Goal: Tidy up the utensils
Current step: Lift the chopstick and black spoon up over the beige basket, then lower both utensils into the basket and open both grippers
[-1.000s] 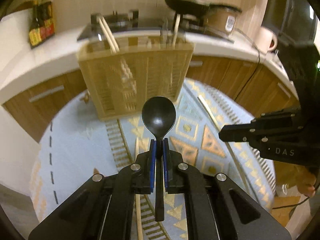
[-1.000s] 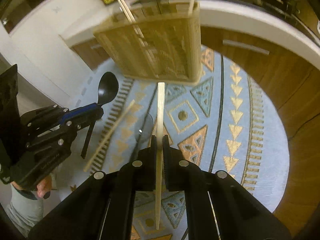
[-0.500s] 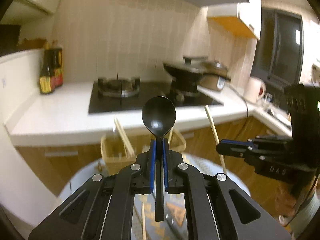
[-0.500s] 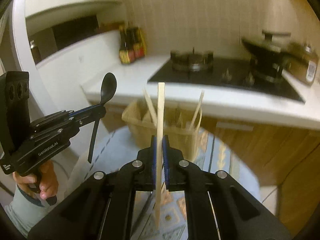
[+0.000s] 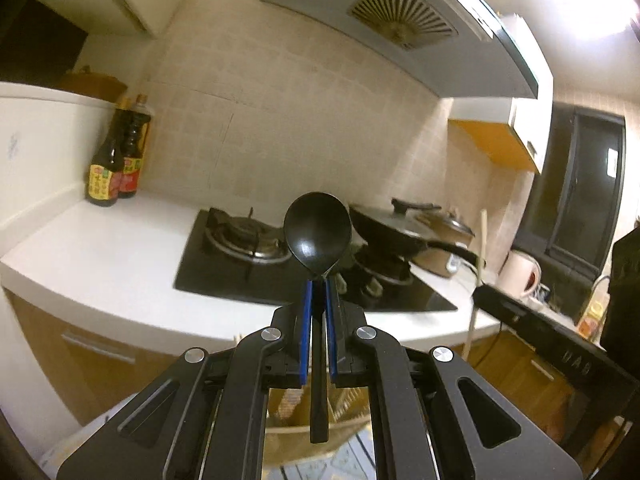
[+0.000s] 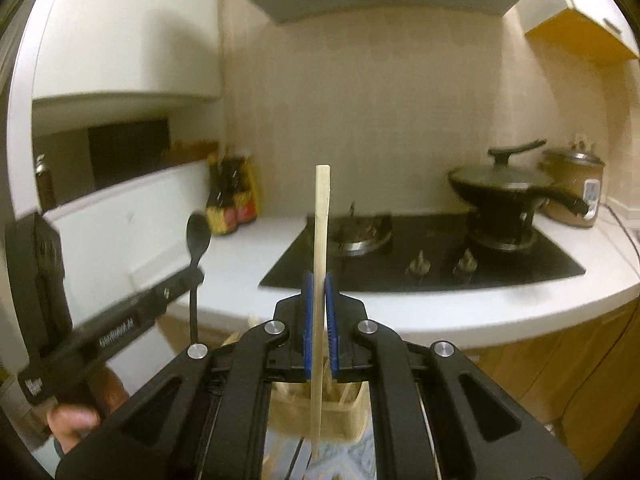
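Beige wall tiles and a grey range hood (image 5: 400, 20) backed a white kitchen counter (image 5: 100, 256) carrying a black gas hob (image 6: 420, 256), a lidded black pan (image 6: 500, 184) and two dark sauce bottles (image 5: 114, 160).

Both tools were held up at about counter height. The left gripper (image 5: 319, 288) was clamped on a glossy black plastic spoon (image 5: 318, 236), its blue pads pinching the neck so the bowl stood upright above the fingers and the handle hung below. The right gripper (image 6: 319, 292) was closed on a single pale wooden chopstick (image 6: 321, 240), which stood nearly vertical with its lower end reaching down towards the floor.

Below and beyond the grippers, partly hidden by them, a woven straw-coloured basket (image 6: 352, 412) stood on a patterned rug with a few more wooden sticks leaning in it.

Judging by this, the job was midway: some utensils were already in the basket, while the spoon and chopstick were picked up but not yet lowered in. Whether more pieces lay on the rug could not be seen.
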